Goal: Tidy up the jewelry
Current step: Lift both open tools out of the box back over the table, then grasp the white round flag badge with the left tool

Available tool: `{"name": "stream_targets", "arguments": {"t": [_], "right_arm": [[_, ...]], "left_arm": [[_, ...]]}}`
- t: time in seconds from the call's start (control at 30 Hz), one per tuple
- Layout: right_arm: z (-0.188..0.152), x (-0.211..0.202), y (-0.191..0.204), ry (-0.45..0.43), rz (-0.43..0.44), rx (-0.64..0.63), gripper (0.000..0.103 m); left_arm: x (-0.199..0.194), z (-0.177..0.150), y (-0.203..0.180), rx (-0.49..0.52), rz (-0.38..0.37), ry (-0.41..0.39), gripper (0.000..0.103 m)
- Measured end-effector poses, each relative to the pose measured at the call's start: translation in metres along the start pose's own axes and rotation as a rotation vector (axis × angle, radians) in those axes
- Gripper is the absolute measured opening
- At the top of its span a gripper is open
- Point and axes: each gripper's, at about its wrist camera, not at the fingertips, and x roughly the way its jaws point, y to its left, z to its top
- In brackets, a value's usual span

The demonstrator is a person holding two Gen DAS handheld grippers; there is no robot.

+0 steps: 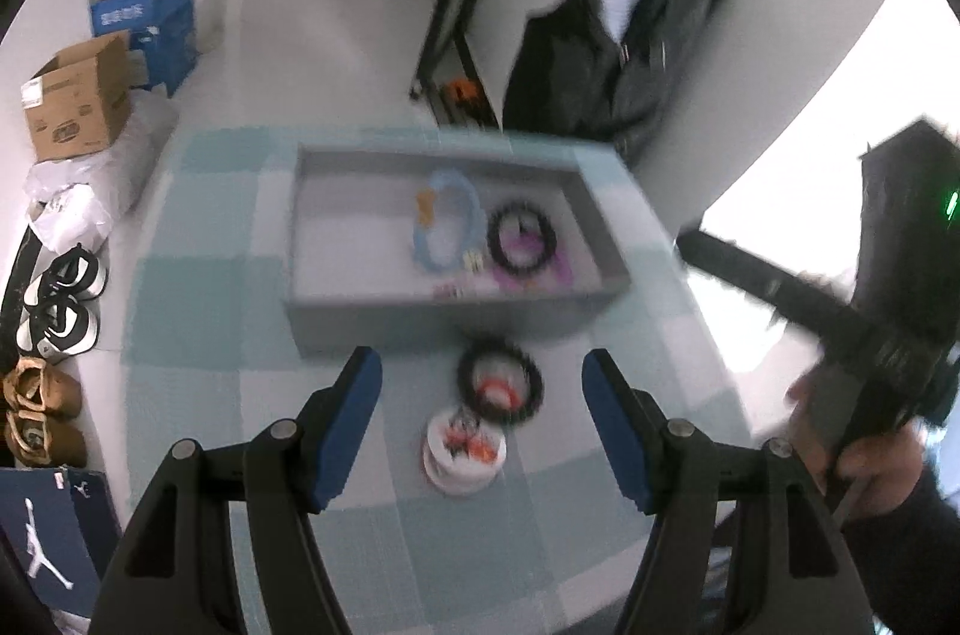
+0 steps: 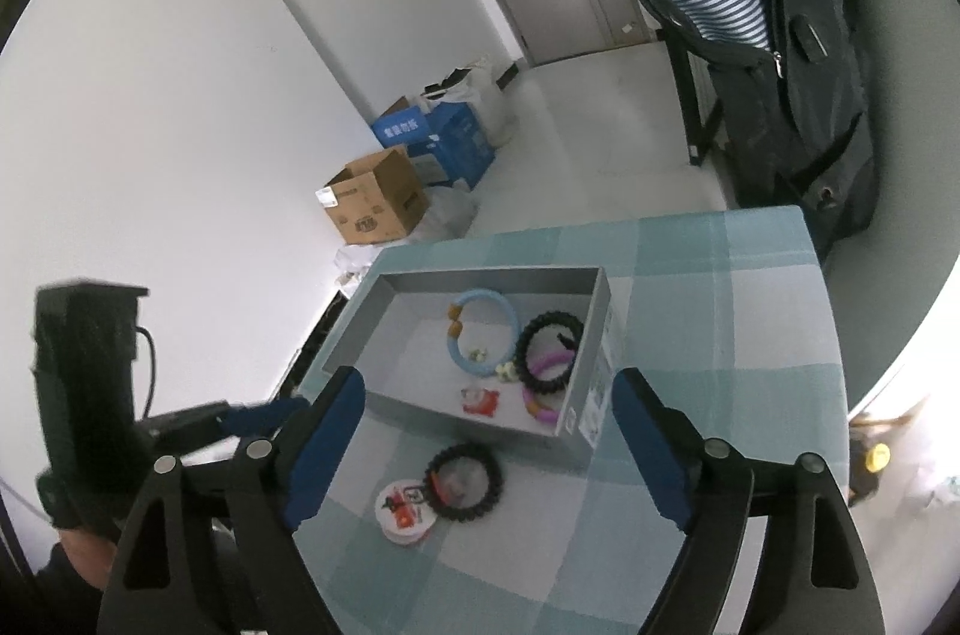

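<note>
A grey tray [image 1: 456,317] [image 2: 414,410] sits on a checked blue tablecloth. In it lie a light blue bracelet [image 1: 447,221] [image 2: 483,332], a black beaded bracelet [image 1: 519,239] [image 2: 549,353], a purple bracelet [image 2: 540,407] and a small red charm [image 2: 479,401]. In front of the tray another black beaded bracelet [image 1: 499,386] [image 2: 463,480] lies beside a white round badge [image 1: 463,452] [image 2: 403,512]. My left gripper [image 1: 483,425] is open above these two. My right gripper [image 2: 489,446] is open above them too. Both are empty.
The table [image 1: 198,395] [image 2: 720,335] edge falls off on the left and right. Cardboard and blue boxes [image 1: 78,107] [image 2: 375,203] and shoes [image 1: 60,305] stand on the floor. A dark jacket [image 1: 624,53] [image 2: 798,95] hangs behind the table.
</note>
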Motion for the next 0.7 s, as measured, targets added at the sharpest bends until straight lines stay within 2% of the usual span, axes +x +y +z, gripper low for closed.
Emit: {"name": "stream_targets", "arguments": {"t": [0.13, 0.27, 0.57, 0.63, 0.7], "right_arm": [[-0.006, -0.006, -0.003, -0.004, -0.014, 0.01, 0.091], [-0.016, -0.01, -0.007, 0.002, -0.04, 0.032, 0.095], [-0.032, -0.014, -0.006, 0.029, -0.049, 0.038, 0.095], [-0.034, -0.015, -0.006, 0.032, -0.051, 0.041, 0.095], [-0.035, -0.015, -0.006, 0.035, -0.052, 0.042, 0.095]], "left_arm": [[0.022, -0.013, -0.002, 0.034, 0.045, 0.086, 0.065], [0.038, -0.018, 0.002, 0.032, 0.057, 0.149, 0.065], [0.049, -0.021, -0.006, 0.091, 0.084, 0.193, 0.065], [0.049, -0.022, -0.007, 0.105, 0.114, 0.189, 0.065], [0.049, -0.021, -0.006, 0.114, 0.112, 0.18, 0.06]]}}
